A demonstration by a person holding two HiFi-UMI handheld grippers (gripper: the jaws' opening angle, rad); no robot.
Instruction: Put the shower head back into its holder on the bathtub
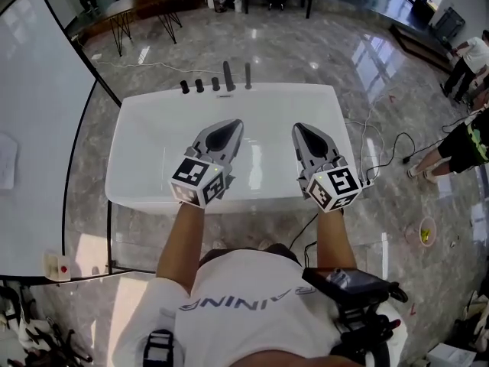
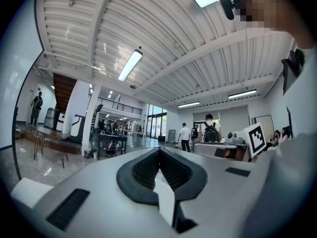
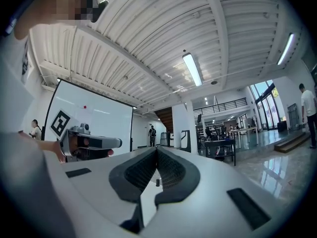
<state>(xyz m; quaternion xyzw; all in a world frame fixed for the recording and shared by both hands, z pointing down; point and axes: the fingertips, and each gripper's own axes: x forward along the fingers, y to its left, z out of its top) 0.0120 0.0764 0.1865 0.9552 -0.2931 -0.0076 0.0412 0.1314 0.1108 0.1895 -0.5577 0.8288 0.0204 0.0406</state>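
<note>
A white bathtub (image 1: 137, 140) lies across the marble floor in front of me in the head view. On its far rim stands a row of black fittings: three short knobs (image 1: 199, 86) and two taller upright pieces (image 1: 228, 76). I cannot tell which of these is the shower head. My left gripper (image 1: 233, 122) (image 2: 159, 150) and right gripper (image 1: 299, 127) (image 3: 157, 148) hover side by side over the tub. Both point level toward the far rim. Each has its jaws together and holds nothing.
A large white board (image 1: 34, 128) on a black frame stands left of the tub. Cables (image 1: 382, 147) trail over the floor to the right, where people (image 1: 458, 140) stand. Dark tables (image 1: 145, 6) and chairs are at the back.
</note>
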